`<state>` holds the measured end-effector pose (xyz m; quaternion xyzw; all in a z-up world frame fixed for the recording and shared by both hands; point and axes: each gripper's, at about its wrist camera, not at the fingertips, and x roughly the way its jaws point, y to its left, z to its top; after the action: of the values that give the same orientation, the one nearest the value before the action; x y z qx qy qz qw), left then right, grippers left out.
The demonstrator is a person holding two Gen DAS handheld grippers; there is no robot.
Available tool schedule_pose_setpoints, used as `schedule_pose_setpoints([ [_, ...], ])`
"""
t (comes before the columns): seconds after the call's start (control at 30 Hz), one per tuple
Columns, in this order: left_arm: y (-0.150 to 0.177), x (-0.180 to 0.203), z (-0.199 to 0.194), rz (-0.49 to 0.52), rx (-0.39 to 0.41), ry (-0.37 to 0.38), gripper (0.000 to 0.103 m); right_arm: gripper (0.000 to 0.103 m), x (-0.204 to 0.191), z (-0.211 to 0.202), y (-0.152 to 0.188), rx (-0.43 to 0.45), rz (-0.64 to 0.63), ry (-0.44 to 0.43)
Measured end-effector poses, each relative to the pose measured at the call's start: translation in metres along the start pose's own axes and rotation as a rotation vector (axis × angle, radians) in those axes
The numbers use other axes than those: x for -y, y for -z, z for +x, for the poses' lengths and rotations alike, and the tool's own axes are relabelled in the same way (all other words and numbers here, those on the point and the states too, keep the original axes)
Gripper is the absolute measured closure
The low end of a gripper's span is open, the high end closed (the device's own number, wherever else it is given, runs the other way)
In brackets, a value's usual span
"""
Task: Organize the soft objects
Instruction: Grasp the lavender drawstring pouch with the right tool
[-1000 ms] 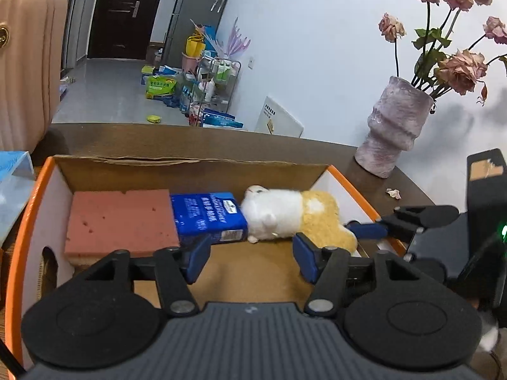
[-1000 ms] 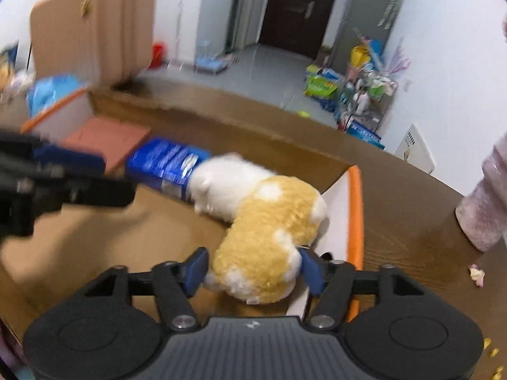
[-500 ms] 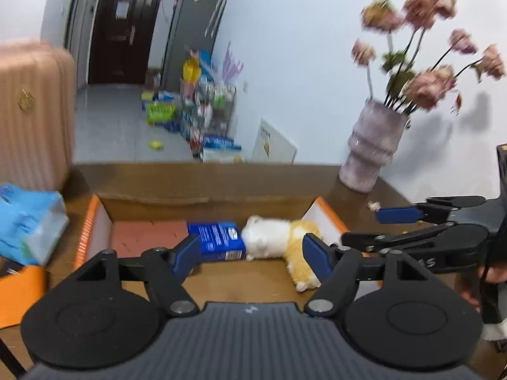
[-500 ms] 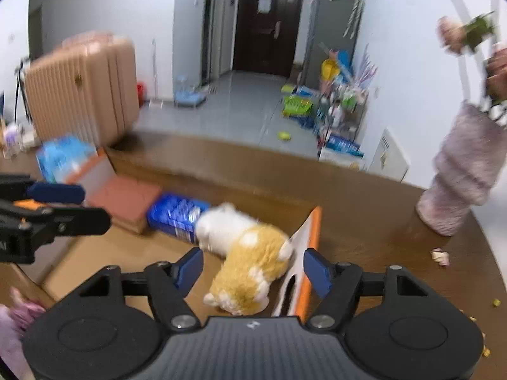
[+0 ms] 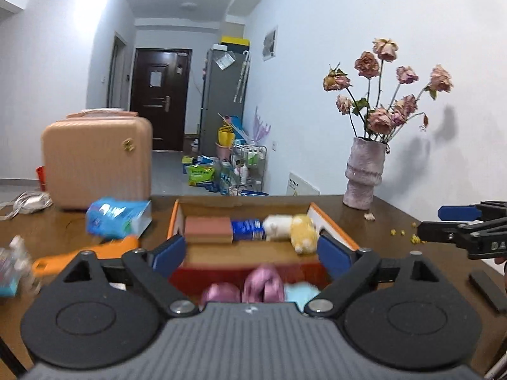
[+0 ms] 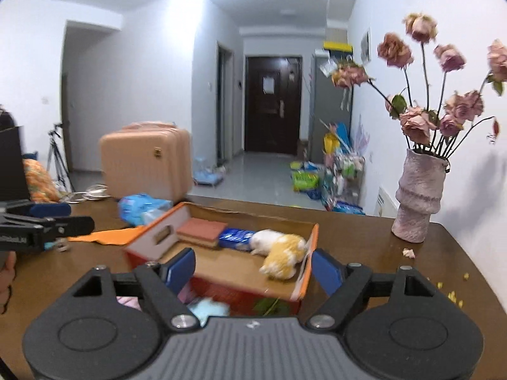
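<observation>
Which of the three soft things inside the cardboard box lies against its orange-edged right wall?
The yellow and white plush toy. The blue packet lies in the middle, and the pink sponge block lies at the left end.

- You face white walls (image 5: 332,31) and a dark door (image 6: 272,104) down a grey-tiled hallway (image 6: 263,171).
- Your brown table (image 6: 380,253) holds a vase of dried roses (image 5: 364,174).
- A pink suitcase (image 5: 95,161) stands behind.
</observation>
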<state>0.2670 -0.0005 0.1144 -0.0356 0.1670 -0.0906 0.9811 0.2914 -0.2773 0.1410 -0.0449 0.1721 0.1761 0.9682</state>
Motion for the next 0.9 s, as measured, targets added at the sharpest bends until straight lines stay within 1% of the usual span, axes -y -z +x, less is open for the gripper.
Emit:
schedule_pose_setpoints([
  [0.17, 0.060, 0.003, -0.062, -0.052, -0.020, -0.011, 0.003, 0.021, -0.038, -0.056, 0.064, 0.051, 0.000, -0.016],
  [0.23, 0.084, 0.004, -0.080, -0.069, -0.058, -0.008, 0.003, 0.020, -0.050, -0.072, 0.090, 0.044, 0.027, -0.027],
  [0.3, 0.103, 0.007, -0.091, -0.087, -0.112, 0.012, 0.003, 0.019, -0.058, -0.081, 0.114, 0.011, 0.079, -0.075],
  [0.33, 0.108, 0.009, -0.093, -0.097, -0.130, 0.018, 0.003, 0.019, -0.060, -0.081, 0.124, -0.016, 0.097, -0.097],
  [0.4, 0.114, 0.012, -0.099, -0.090, -0.129, 0.012, 0.003, 0.019, -0.066, -0.076, 0.134, -0.053, 0.088, -0.094],
  [0.47, 0.117, 0.014, -0.105, -0.084, -0.110, 0.000, 0.003, 0.019, -0.072, -0.073, 0.138, -0.065, 0.063, -0.054],
  [0.53, 0.118, 0.015, -0.107, -0.091, -0.108, 0.011, 0.003, 0.019, -0.074, -0.071, 0.140, -0.066, 0.055, -0.048],
  [0.63, 0.121, 0.018, -0.100, -0.087, -0.127, 0.009, 0.003, 0.021, -0.073, -0.064, 0.147, -0.073, 0.060, -0.063],
  [0.7, 0.124, 0.021, -0.092, -0.085, -0.150, 0.011, 0.003, 0.021, -0.072, -0.050, 0.153, -0.107, 0.076, -0.045],
  [0.8, 0.126, 0.026, -0.080, -0.071, -0.177, 0.018, 0.003, 0.029, -0.075, -0.027, 0.158, -0.133, 0.064, -0.016],
  [0.9, 0.129, 0.030, -0.071, -0.048, -0.195, 0.021, 0.003, 0.041, -0.078, -0.005, 0.161, -0.157, 0.030, 0.001],
])
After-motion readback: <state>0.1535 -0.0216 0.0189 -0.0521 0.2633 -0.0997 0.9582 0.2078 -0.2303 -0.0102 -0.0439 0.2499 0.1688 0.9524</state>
